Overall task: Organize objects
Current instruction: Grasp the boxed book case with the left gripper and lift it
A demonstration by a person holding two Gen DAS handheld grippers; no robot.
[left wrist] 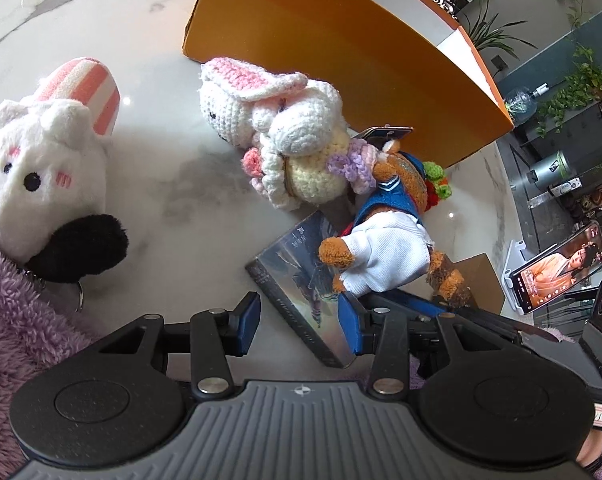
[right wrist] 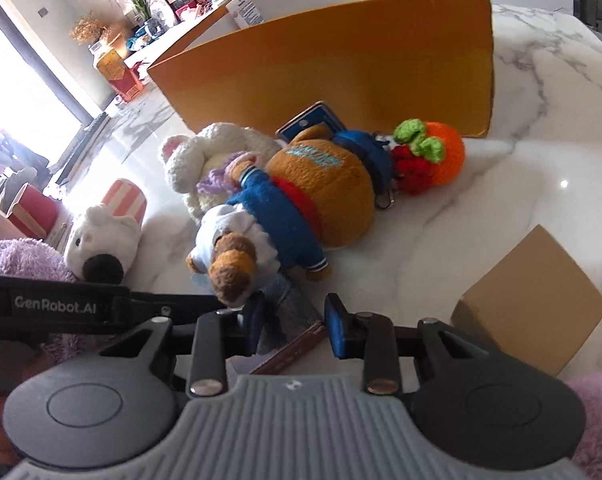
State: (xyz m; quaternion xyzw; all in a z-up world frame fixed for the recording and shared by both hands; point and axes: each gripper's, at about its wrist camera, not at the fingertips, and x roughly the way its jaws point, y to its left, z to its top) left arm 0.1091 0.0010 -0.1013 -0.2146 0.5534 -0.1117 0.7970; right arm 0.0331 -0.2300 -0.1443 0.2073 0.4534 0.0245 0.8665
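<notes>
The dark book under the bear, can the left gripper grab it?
Probably yes: the left gripper is open with the book's near corner between its jaws, though the brown bear lies on the far part.

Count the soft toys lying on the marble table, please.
4. White plush pig at far left; white crocheted rabbit beside the orange box; brown plush bear in blue jacket lying on a book; orange crocheted carrot behind the bear. Others may be hidden.

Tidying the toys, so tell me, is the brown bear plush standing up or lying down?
Lying down: the brown bear plush lies across a book on the marble table.
</notes>
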